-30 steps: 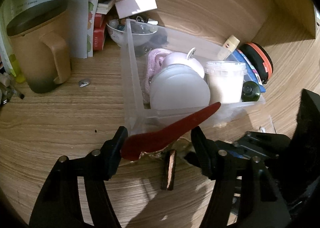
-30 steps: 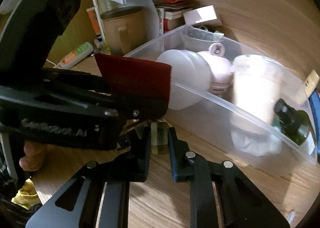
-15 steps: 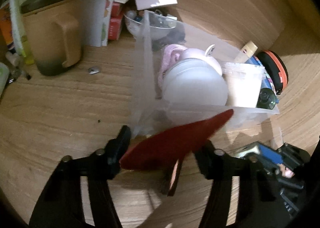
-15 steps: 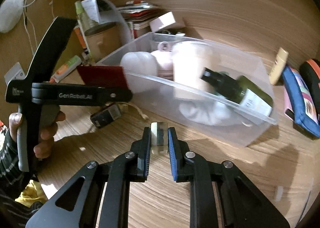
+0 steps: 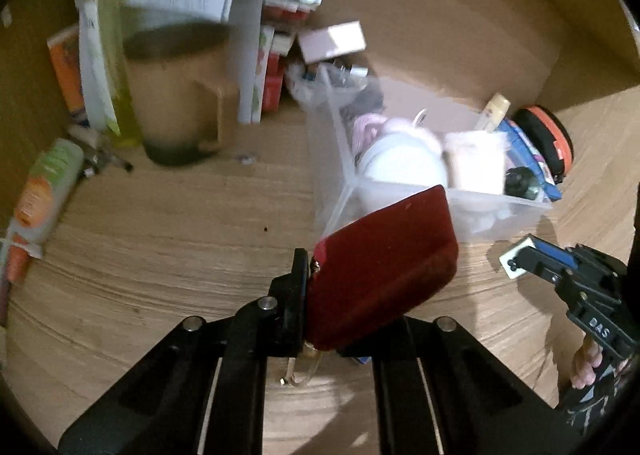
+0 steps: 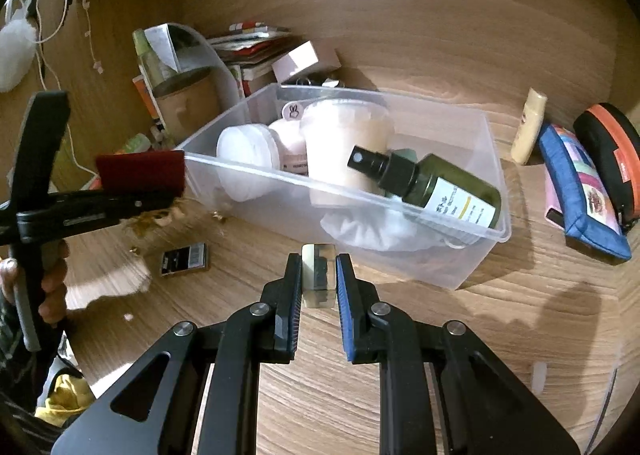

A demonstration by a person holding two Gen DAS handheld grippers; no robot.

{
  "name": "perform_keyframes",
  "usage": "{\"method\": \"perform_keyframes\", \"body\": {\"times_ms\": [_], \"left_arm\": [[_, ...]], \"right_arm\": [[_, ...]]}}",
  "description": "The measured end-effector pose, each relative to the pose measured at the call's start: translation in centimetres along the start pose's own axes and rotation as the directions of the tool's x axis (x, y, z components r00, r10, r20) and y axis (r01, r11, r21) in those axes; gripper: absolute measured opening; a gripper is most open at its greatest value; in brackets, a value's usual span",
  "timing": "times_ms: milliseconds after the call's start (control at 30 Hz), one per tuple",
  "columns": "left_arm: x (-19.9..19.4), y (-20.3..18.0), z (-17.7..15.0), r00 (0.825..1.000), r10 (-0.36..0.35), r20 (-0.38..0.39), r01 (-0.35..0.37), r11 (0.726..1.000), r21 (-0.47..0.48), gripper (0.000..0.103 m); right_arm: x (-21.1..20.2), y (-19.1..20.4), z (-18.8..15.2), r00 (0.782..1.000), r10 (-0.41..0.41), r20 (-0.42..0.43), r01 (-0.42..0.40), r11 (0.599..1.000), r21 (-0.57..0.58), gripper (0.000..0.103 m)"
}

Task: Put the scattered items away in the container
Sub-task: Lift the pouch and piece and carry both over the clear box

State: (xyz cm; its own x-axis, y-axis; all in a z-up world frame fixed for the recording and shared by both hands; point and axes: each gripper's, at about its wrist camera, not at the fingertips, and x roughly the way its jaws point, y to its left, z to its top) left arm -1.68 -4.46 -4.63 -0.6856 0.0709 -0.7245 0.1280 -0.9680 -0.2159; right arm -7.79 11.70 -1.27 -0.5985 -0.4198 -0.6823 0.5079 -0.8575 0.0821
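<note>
**Two grippers, two finds, one clear plastic bin**

The left gripper (image 5: 344, 295) clamps a dark red, matte, flat case (image 5: 384, 267) with rounded corners, its jaws closed against the case's near end and a small metal fitting showing at one corner. The case is held in the air above the wood-grain desk (image 5: 160, 239), just short of the near corner of the translucent plastic container (image 6: 472, 255). The right gripper (image 6: 318, 275), black with blue pads, is closed narrowly on a small pale, rectangular block (image 6: 318, 271) with a dark band, held above the desk in front of the container's long wall.

Inside the container lie a dark green glass-look spray bottle (image 6: 436, 185) with a black pump, tilted on its side against a frosted cup (image 6: 344, 143), a round white jar (image 6: 246, 151), a pinkish tub and crumpled white cloth (image 6: 368, 229). On the desk near the left gripper lies a small dark rectangular packet (image 6: 184, 259) with a barcode. Right of the container rest a cream tube (image 6: 530, 125), a blue fabric pouch (image 6: 580, 195) and a black-and-orange zip case (image 6: 612, 151). Behind stands a tan mug (image 5: 176, 95), blurred.
</note>
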Motion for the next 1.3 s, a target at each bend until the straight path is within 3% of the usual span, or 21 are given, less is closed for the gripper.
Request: {"method": "perform_keyframes", "body": {"times_ms": [400,767,1100,1300], "left_arm": [[-4.2,-1.8,2.7,0.991,-0.052,0.126,0.047,0.998,0.049,0.009],[-5.1,-3.0,5.6,0.976,-0.106,0.189,0.093,0.993,0.077,0.009],[-2.5,-3.2,8.0,0.978,-0.136,0.157,0.128,0.99,0.064,0.009],[-1.0,-3.6,9.5,0.981,-0.12,0.152,0.115,0.993,0.039,0.009]], "right_arm": [[-3.3,-0.9,2.0,0.995,-0.037,0.096,0.036,0.999,0.011,0.015],[-5.5,-2.3,4.0,0.982,-0.091,0.165,0.087,0.996,0.028,0.015],[-4.8,-3.9,5.6,0.976,-0.127,0.176,0.12,0.991,0.051,0.015],[-3.0,-5.2,6.6,0.978,-0.131,0.161,0.119,0.99,0.078,0.015]]}}
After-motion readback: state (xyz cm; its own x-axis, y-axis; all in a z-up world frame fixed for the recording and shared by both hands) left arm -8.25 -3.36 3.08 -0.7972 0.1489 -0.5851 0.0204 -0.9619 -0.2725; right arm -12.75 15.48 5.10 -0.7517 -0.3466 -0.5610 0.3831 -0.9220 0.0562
